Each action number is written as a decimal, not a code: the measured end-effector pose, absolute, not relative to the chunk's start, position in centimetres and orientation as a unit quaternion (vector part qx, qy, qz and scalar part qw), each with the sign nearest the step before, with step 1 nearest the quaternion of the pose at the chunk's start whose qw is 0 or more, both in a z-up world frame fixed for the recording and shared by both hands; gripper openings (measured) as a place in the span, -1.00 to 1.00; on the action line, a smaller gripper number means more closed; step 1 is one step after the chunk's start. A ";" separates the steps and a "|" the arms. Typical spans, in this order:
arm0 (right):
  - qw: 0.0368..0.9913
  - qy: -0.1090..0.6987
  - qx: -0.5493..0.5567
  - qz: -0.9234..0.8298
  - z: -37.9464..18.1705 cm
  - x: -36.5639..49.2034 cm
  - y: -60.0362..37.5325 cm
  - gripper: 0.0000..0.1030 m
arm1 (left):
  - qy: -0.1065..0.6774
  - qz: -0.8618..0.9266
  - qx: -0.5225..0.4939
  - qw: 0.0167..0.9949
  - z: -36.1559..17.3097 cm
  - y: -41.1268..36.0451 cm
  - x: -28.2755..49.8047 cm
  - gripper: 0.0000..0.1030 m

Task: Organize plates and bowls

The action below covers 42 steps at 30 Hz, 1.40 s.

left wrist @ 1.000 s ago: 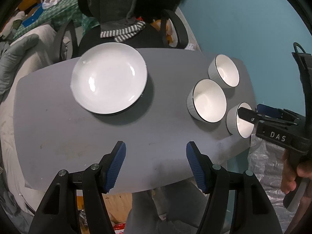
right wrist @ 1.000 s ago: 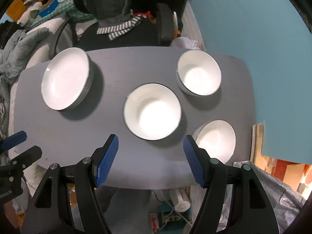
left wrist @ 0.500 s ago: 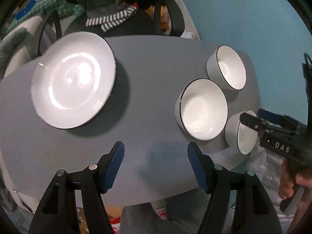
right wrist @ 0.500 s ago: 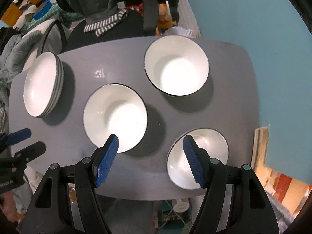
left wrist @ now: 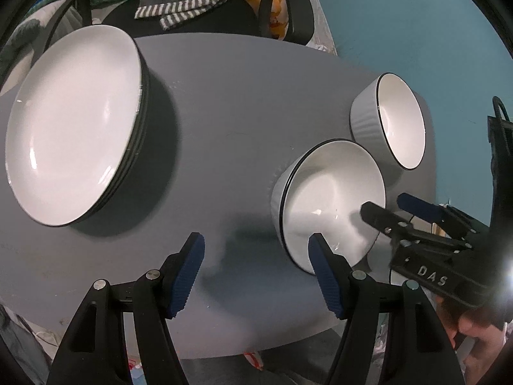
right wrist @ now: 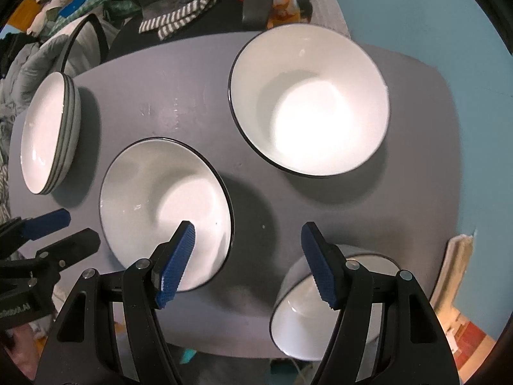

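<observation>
Ribbed blue fingers point(right wrist: 174, 258) of both grippers spread empty over glossy white, dark-rimmed bowls point(right wrist: 309, 101) and stacked plates point(left wrist: 72, 122).

Three white bowls point(right wrist: 309, 101) and one stack of plates point(right wrist: 48, 134), seemingly three, on one grey table point(right wrist: 179, 89)

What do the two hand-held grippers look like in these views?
Both are alike. The left hand-held gripper and the right hand-held gripper have black plastic arms with silver pivot bolts and two fingers tipped with ribbed blue pads. In the left view, the right one's body bears white lettering, "DAS", and a black cable loop.
</observation>
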State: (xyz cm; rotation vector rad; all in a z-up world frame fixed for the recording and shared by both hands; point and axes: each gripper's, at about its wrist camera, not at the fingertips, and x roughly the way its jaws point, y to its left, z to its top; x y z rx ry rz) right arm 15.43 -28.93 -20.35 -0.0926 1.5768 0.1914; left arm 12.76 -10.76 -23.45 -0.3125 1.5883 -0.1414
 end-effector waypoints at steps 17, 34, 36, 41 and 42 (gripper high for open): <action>0.684 0.719 -0.049 0.112 -22.5 17.0 -28.4 0.10 | 0.728 -0.061 -0.134 0.670 -26.4 -11.7 14.2 0.08; 0.654 0.740 -0.050 0.146 -24.0 18.2 -26.3 -0.83 | 0.739 -0.078 -0.149 0.652 -26.8 -11.4 14.1 -0.74; 0.655 0.740 -0.053 0.147 -24.0 18.0 -26.2 -0.83 | 0.740 -0.080 -0.147 0.651 -26.7 -11.2 14.3 -0.81; 0.651 0.742 -0.056 0.148 -24.0 18.4 -25.8 -0.83 | 0.738 -0.072 -0.144 0.656 -26.3 -11.0 13.9 -0.87; 0.650 0.743 -0.057 0.148 -23.9 18.3 -25.8 -0.83 | 0.738 -0.071 -0.143 0.656 -26.3 -11.1 13.9 -0.87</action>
